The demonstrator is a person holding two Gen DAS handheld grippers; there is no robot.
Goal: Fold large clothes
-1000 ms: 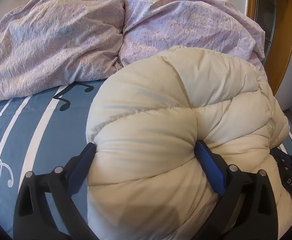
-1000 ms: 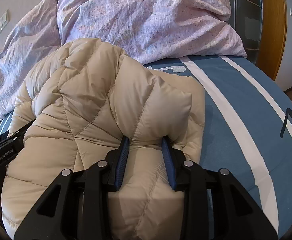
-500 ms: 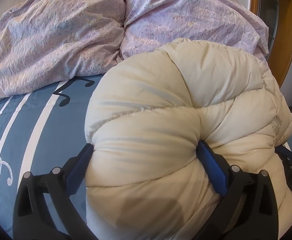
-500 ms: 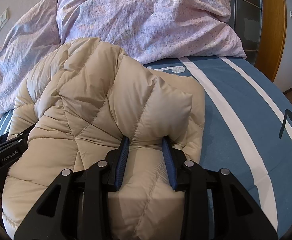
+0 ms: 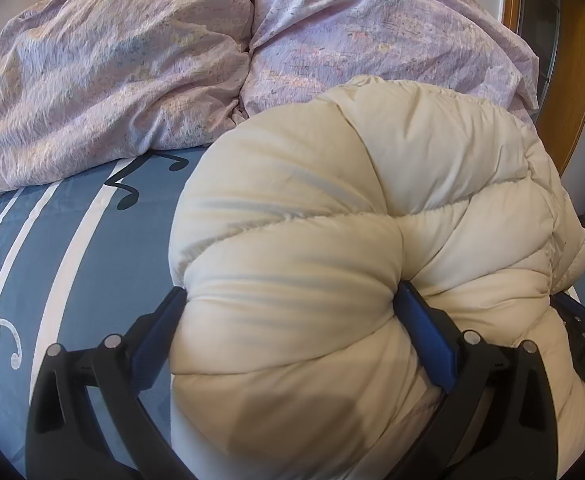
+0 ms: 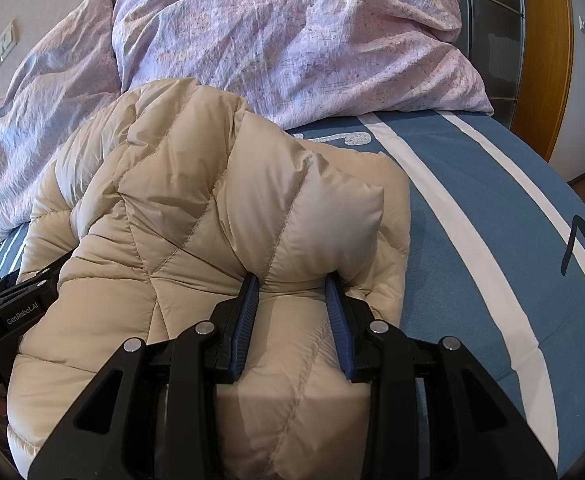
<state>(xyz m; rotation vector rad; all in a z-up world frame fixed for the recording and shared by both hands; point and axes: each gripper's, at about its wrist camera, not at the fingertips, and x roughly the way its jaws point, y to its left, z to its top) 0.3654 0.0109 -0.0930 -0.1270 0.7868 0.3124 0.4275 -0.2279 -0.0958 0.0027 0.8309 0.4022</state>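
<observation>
The cream quilted down jacket (image 5: 332, 264) lay bunched on the blue bed sheet with white stripes and black music-note prints (image 5: 72, 240), just in front of the two crumpled lilac pillows (image 5: 124, 72) at the head of the bed. The jacket's far edge met the pillows; from either view I could not tell whether it pressed into them.

Left gripper (image 5: 288, 316): jaws stood wide and were clamped on a thick, puffed roll of the jacket. Both blue pads (image 5: 428, 340) dented the padding, which bulged out ahead of and above them.

Right gripper (image 6: 292, 300): jaws stood narrower and were pinched on a smaller fold near the jacket's right-hand edge. The blue ribbed fingers (image 6: 244, 320) pressed the fabric from both sides, and a puffed lobe stood up ahead of them.

In the right wrist view the left gripper's black body showed at the lower left, partly under the jacket. Bare sheet lay to the right of the jacket. An orange-brown wooden door frame (image 6: 544, 52) stood beyond the bed's right side.
</observation>
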